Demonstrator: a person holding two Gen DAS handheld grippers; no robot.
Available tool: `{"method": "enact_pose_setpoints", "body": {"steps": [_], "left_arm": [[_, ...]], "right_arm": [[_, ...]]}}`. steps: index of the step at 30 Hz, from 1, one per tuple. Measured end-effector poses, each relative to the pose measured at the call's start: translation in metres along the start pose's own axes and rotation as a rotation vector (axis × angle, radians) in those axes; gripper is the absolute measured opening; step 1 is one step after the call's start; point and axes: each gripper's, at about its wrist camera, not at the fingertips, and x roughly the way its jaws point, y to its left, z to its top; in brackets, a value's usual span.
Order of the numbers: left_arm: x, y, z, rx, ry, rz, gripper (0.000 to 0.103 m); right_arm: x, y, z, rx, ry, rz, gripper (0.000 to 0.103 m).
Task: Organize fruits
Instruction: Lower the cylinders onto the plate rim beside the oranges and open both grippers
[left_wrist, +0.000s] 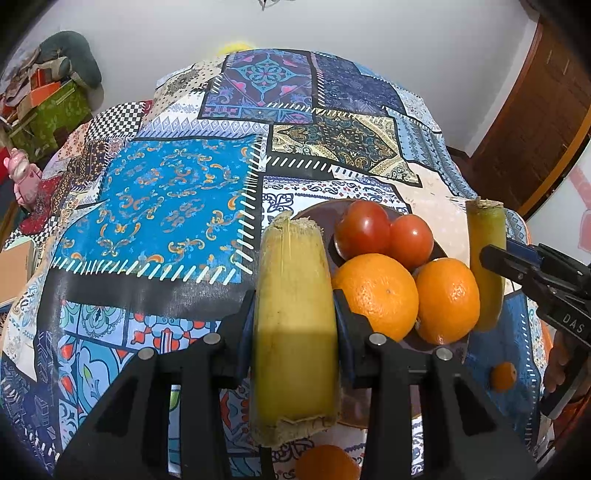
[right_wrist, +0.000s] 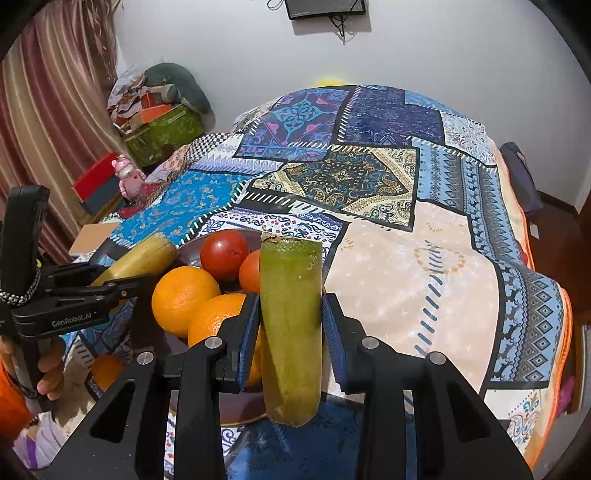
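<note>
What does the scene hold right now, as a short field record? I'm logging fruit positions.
left gripper: shut on yellow cut sugarcane piece
right gripper: shut on green cut sugarcane piece
dark brown round plate: two red tomatoes, two large oranges
patchwork tablecloth: two small oranges off plate

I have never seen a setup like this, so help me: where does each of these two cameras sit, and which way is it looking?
Left wrist: sits on the left gripper, looks forward over the yellow cane piece to the plate; the right gripper and a hand show at right.
Right wrist: sits on the right gripper, looks over the green cane piece; the left gripper and a hand show at left.
Shared: plate, oranges, tomatoes, patchwork cloth.
</note>
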Motion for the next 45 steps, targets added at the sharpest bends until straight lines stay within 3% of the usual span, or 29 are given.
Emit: {"method": "enact_pose_setpoints", "body": {"steps": [4, 9, 22, 32, 45], "left_arm": [[-0.003, -0.003, 0.004, -0.001, -0.016, -0.038, 0.039], [-0.007, -0.023, 0.006, 0.076, -0.046, -0.013, 0.040], [-0.003, 0.000, 0.008, -0.007, -0.026, -0.035, 0.040], [-0.011, -0.003, 0.001, 0.025, -0.047, -0.012, 0.040], [-0.024, -0.008, -0.005, 0.044, -0.061, -0.007, 0.040]], "right_arm": [[0.010, -0.002, 0.005, -0.006, 0.020, -0.007, 0.032], [0.021, -0.006, 0.008, -0.011, 0.043, -0.015, 0.032], [0.038, -0.012, 0.008, 0.008, 0.090, -0.018, 0.032], [0.035, -0.016, 0.003, 0.070, 0.113, 0.008, 0.034], [0.017, -0.010, -0.004, 0.012, 0.096, -0.020, 0.038]]}}
